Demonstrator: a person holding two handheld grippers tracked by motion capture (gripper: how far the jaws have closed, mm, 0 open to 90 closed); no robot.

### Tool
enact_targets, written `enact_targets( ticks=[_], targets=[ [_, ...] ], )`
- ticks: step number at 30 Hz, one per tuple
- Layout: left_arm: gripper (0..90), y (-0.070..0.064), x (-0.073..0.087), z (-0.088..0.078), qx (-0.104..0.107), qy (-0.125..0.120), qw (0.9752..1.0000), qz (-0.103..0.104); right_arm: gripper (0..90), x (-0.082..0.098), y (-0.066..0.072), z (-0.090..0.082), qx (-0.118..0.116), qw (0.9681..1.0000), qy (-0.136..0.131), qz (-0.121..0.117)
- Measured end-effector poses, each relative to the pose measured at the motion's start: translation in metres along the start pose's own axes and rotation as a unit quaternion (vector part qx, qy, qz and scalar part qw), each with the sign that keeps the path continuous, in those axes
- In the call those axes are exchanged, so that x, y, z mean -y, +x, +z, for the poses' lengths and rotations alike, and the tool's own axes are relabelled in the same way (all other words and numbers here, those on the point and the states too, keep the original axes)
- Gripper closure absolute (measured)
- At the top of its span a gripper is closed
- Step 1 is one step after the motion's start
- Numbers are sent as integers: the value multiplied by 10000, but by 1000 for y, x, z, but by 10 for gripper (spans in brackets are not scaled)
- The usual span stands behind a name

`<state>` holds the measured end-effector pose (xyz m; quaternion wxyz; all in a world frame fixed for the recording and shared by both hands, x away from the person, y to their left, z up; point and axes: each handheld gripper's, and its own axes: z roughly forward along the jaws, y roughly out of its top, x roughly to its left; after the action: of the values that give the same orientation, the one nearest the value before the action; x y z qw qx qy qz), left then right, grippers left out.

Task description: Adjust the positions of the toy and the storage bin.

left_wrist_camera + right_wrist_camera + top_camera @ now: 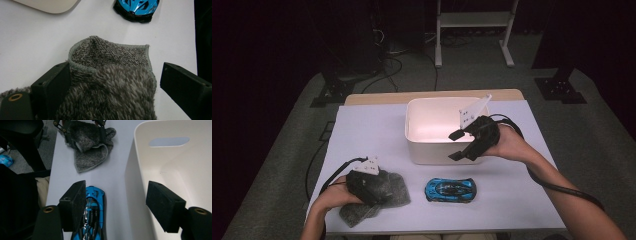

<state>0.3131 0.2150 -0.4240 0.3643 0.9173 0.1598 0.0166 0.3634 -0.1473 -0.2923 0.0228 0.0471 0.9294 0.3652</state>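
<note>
Right fingers point(460, 145) apart above white bin point(432, 152) rim, blue car point(450, 189) nearby.

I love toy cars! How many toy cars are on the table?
1. The shiny blue toy car sits on the white table, in front of the white plastic bin; none shows inside.

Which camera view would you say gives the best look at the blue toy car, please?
The high view: the whole blue toy car lies in full outline on the table. The left gripper view catches one end at its top edge; the right gripper view shows it partly behind a jaw.
</note>
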Motion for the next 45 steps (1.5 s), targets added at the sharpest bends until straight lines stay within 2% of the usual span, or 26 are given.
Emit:
enact_targets(
  ticks=[9,18,28,37,45],
  targets=[
    [89,0,0,0,-24,-25,10000,-3,248,19,25,3,-92,9999,-104,-1],
    [80,-1,0,0,-48,-29,10000,11,209,36,42,21,-129,9999,-29,12],
    [68,-1,0,1,-41,1,10000,-18,176,59,47,48,-91,9998,99,149],
    [67,-1,0,1,-40,15,10000,-13,163,73,48,72,-24,9995,237,224],
    [68,-1,0,1,-28,22,10000,-5,152,80,46,90,-54,9992,310,255]
  ],
)
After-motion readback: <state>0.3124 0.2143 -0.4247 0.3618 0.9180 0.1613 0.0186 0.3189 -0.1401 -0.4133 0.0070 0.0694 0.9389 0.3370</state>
